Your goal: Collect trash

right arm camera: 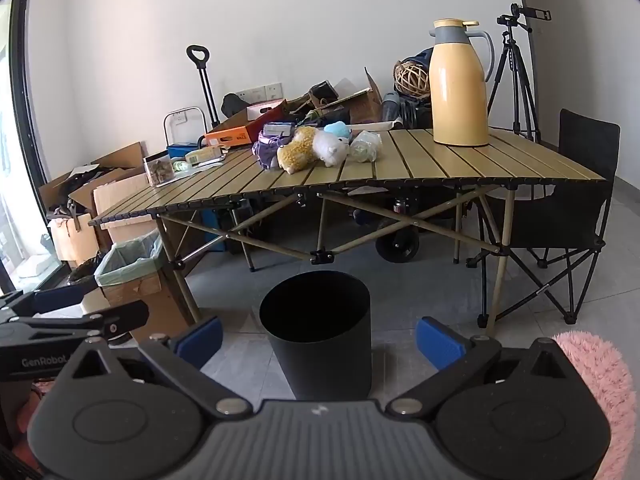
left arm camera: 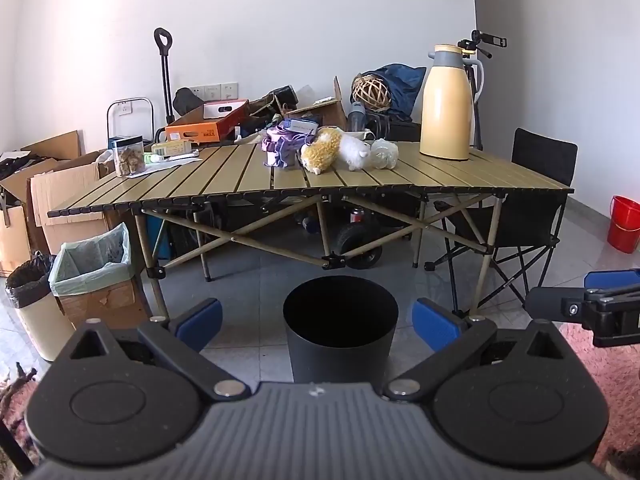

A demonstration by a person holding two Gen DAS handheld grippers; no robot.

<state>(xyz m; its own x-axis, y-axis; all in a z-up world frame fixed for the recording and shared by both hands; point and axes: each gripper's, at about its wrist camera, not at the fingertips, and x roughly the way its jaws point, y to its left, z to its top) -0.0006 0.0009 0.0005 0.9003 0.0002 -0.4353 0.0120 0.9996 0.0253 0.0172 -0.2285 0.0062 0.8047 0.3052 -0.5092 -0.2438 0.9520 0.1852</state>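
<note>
A black round bin (left arm camera: 340, 328) (right arm camera: 320, 332) stands open on the tiled floor in front of a slatted folding table (left arm camera: 440, 178) (right arm camera: 460, 164). On the table lie a crumpled clear plastic bag (left arm camera: 384, 154) (right arm camera: 364, 146), two plush toys (left arm camera: 320, 152) (right arm camera: 300, 152) and a purple bundle (left arm camera: 280, 146) (right arm camera: 266, 148). My left gripper (left arm camera: 318, 324) is open and empty, its blue pads either side of the bin, short of it. My right gripper (right arm camera: 320, 342) is also open and empty, framing the same bin. Each gripper shows at the edge of the other's view (left arm camera: 580, 292) (right arm camera: 92, 306).
A yellow thermos jug (left arm camera: 446, 104) stands at the table's right end, a snack jar (left arm camera: 129, 156) at its left. A bag-lined cardboard box (left arm camera: 96, 264) and a cream bin (left arm camera: 32, 300) sit left of the table. A folding chair (left arm camera: 532, 216), red bucket (left arm camera: 624, 224) and pink rug (right arm camera: 600, 392) lie right.
</note>
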